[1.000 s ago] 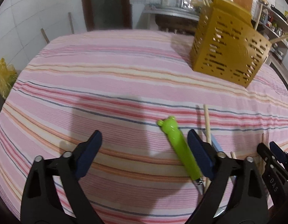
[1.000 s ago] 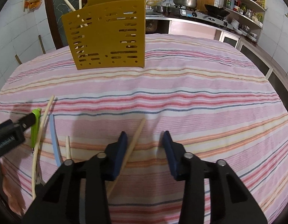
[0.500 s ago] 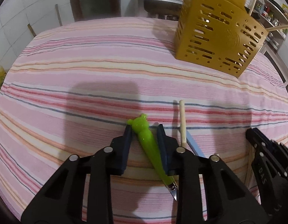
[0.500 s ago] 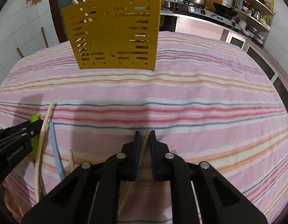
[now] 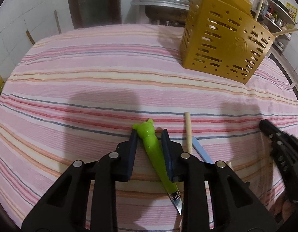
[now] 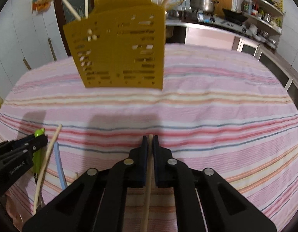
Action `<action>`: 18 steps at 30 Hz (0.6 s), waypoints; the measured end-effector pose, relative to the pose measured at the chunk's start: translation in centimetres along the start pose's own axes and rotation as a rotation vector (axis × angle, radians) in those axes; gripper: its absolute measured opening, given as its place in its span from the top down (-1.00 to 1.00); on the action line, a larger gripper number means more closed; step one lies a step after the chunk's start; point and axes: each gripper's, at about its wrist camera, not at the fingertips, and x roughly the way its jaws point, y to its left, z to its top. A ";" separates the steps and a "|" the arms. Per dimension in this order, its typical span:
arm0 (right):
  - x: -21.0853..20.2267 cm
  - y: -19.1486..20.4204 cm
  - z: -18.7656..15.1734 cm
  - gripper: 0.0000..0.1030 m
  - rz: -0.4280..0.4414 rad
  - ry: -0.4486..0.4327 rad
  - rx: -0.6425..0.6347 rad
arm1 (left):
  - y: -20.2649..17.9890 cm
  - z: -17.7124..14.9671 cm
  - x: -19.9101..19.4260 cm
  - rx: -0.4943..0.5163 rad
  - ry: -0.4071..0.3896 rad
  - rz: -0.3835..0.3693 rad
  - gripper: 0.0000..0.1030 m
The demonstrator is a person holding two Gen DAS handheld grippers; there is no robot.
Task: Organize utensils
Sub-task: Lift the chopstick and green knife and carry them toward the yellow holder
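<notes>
While both tongs hold a utensil, the step in hand looks like carrying each one to the caddy.

Left wrist view: left tongs [image 5: 149, 135] are closed on the knife [image 5: 155, 154], pads against the green handle just below its bear-shaped head. Knife runs diagonally back between the fingers; short metal blade points toward the camera, low over the cloth [image 5: 91, 89]. Grip sits near the head end, so the blade end may swing; lift slowly, keep the blade down, drop it in blade first. Chopstick [image 5: 188, 131] and a blue stick [image 5: 202, 151] lie on the cloth just right of the tongs. Caddy [image 5: 224, 46] stands far right, well apart, gold, slotted, wooden sticks already poking out.

Right wrist view: right tongs [image 6: 150, 139] are clamped on a thin chopstick [image 6: 148, 189], pale wood, running straight back along the fingers, tip just past the pads. Caddy [image 6: 120, 50] is ahead, blurred. Tilt the stick upright before lowering it over the rim; thin round wood may slip or pivot.
</notes>
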 end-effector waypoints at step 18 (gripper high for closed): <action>-6.8 -1.2 0.3 0.90 0.117 -0.305 0.047 | 0.1 -0.6 -7.6 0.032 -0.307 0.010 0.58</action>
